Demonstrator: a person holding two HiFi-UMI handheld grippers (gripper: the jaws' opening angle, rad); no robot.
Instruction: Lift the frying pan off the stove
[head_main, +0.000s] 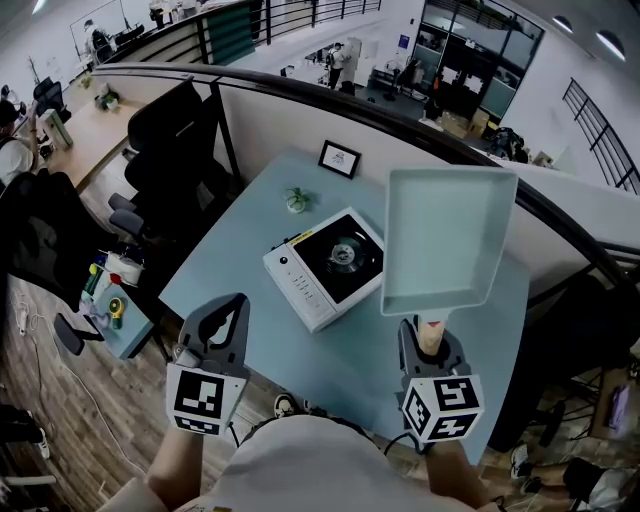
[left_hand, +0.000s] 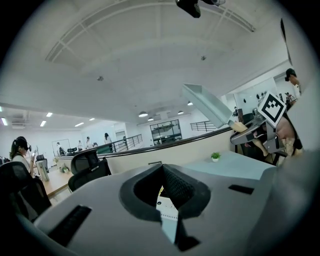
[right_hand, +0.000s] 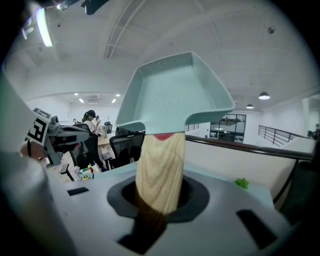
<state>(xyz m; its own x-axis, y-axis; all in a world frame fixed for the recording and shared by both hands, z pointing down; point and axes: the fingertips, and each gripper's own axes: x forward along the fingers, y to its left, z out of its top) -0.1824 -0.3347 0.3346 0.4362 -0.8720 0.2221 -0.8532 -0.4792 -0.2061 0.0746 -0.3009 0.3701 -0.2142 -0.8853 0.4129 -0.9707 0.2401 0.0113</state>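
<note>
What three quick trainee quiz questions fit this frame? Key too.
1. True or false: the pan is lifted clear of the stove.
2. Which claw grips the pan's wooden handle? A. left claw B. right claw C. both
3. Fill in: the small plant stands on the ___.
Key: 1 true; 2 B; 3 table.

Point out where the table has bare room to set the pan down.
Largest bare table patch: between the stove and the near edge, ahead of the left gripper and right gripper. A narrower strip runs left of the stove. The far corner is crowded: plant, picture frame. The right side is hidden under the held frying pan.
</note>
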